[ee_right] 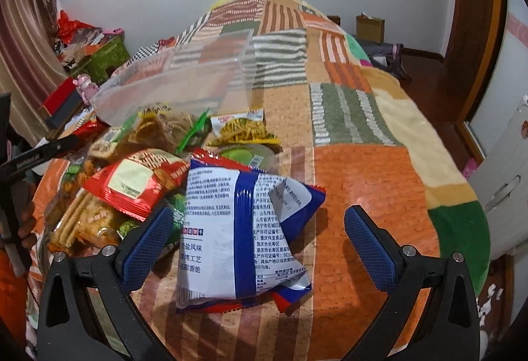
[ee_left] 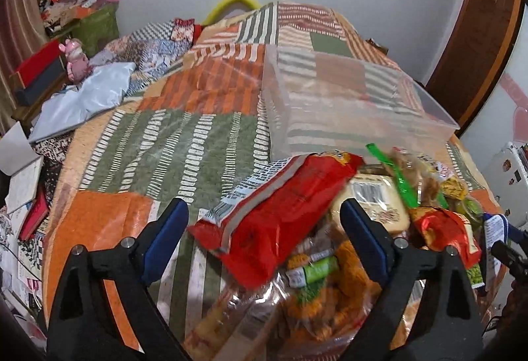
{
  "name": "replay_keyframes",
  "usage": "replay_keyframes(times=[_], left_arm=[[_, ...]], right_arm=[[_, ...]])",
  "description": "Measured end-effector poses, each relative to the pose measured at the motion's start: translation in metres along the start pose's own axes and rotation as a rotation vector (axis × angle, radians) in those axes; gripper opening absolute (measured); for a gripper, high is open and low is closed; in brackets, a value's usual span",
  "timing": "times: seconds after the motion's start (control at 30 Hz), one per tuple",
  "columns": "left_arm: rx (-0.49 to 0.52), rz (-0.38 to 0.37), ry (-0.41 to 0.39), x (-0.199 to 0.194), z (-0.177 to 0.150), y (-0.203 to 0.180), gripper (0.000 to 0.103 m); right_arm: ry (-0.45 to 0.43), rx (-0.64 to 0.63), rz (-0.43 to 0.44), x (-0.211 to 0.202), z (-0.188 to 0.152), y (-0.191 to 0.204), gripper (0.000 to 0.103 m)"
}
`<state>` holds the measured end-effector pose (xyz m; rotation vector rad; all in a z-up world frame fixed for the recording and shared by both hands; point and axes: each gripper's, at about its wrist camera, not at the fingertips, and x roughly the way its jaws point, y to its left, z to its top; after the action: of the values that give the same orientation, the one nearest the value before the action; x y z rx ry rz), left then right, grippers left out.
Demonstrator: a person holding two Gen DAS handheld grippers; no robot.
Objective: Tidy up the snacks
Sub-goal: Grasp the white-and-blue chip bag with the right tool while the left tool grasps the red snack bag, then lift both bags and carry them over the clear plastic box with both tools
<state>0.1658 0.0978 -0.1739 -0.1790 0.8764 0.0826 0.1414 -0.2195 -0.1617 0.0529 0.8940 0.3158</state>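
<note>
1. The left gripper [ee_left: 264,222] is spread wide, its blue pads far apart. A red snack bag [ee_left: 283,212] lies tilted in the gap between them, blurred; whether either pad touches it cannot be told, and nothing is pinched.
2. The right gripper [ee_right: 259,229] is also spread wide. A blue and white snack bag [ee_right: 237,235] lies printed-back up on the bed between its fingers; the left pad sits just beside the bag's edge, the right pad stands apart from it.
3. The snacks sit in a loose heap [ee_right: 132,169] on the patchwork bedspread [ee_right: 363,169], to the left of the blue and white bag: a red packet with a pale label [ee_right: 132,182], a clear bag of brown biscuits closed with a green clip [ee_right: 193,130], a yellow pack of thin sticks [ee_right: 242,130] and a round green tub [ee_right: 250,156].
4. A clear plastic storage box [ee_left: 356,103] stands on the bed just beyond the heap, nothing visible inside it.
5. In the left wrist view, a clear bag of orange snacks [ee_left: 316,305] lies under the red bag, close beneath the gripper.
</note>
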Motion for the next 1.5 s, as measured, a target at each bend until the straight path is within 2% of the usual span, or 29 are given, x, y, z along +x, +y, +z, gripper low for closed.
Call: replay_keyframes(times=[0.13, 0.27, 0.4, 0.47, 0.57, 0.83, 1.0, 1.27, 1.5], left_arm=[[0.001, -0.009, 0.035, 0.015, 0.004, 0.001, 0.089], [0.001, -0.026, 0.026, 0.022, 0.006, 0.001, 0.087], [0.009, 0.008, 0.052, 0.033, 0.003, 0.005, 0.067], [-0.003, -0.003, 0.055, 0.034, 0.002, 0.009, 0.063], [-0.011, -0.01, 0.043, 0.028, 0.001, 0.013, 0.052], [-0.005, -0.022, -0.005, 0.006, -0.01, 0.013, 0.026], [-0.014, -0.02, -0.046, -0.016, -0.015, 0.016, 0.021], [-0.03, -0.023, -0.118, -0.05, -0.01, 0.022, 0.021], [-0.02, -0.044, -0.201, -0.079, 0.002, 0.015, 0.021]], right_arm=[[0.034, 0.004, 0.037, 0.006, -0.003, 0.0, 0.088], [0.049, -0.001, 0.043, 0.011, -0.005, 0.004, 0.078], [0.062, 0.014, 0.062, 0.015, -0.006, 0.003, 0.073], [0.055, 0.02, 0.061, 0.014, -0.006, 0.003, 0.071], [0.052, 0.024, 0.061, 0.013, -0.005, 0.0, 0.067], [0.021, 0.01, 0.043, 0.004, -0.007, 0.001, 0.063], [-0.011, 0.014, 0.033, -0.006, -0.004, -0.001, 0.063], [-0.074, 0.001, 0.031, -0.019, 0.011, 0.002, 0.062], [-0.149, -0.02, 0.052, -0.026, 0.036, 0.011, 0.062]])
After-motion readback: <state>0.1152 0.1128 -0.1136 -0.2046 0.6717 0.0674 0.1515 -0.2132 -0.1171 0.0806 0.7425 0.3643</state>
